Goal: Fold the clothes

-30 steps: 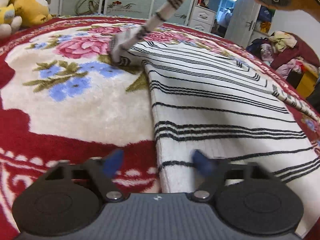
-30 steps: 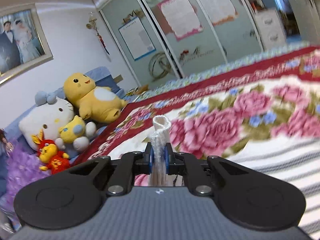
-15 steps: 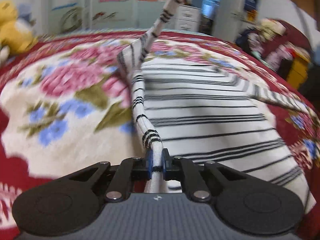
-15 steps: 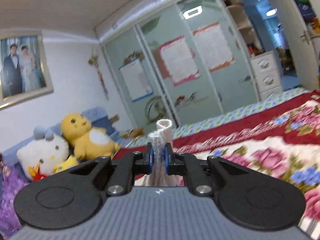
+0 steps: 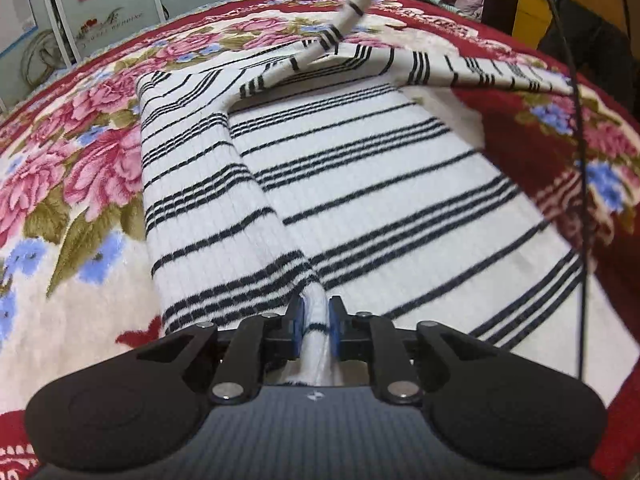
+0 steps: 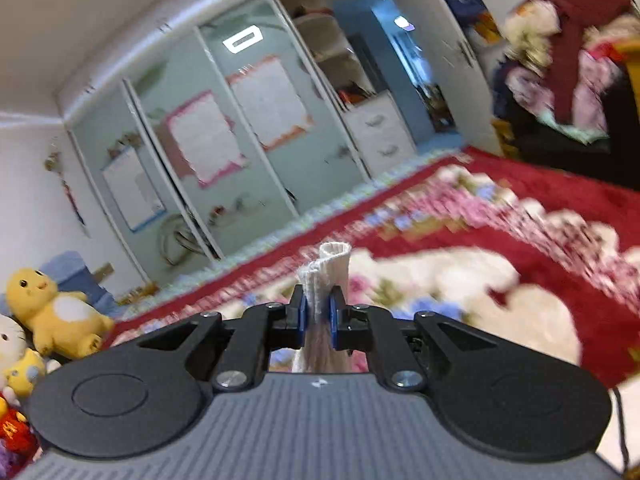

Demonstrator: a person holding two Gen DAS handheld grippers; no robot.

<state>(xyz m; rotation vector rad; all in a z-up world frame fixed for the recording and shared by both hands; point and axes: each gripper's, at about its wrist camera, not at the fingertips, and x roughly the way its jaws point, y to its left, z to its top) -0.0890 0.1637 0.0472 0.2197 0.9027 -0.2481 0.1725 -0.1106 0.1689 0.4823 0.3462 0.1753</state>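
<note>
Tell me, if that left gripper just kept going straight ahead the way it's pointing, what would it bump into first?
Most likely the striped sweater itself. The left gripper is shut on a fold of it and points low along the garment spread over the floral blanket. Farther on a raised sleeve crosses, but depth is unclear.

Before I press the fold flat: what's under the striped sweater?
The floral blanket lies under the striped sweater, showing on both sides. Directly beneath is hidden, covered by the sweater itself.
</note>
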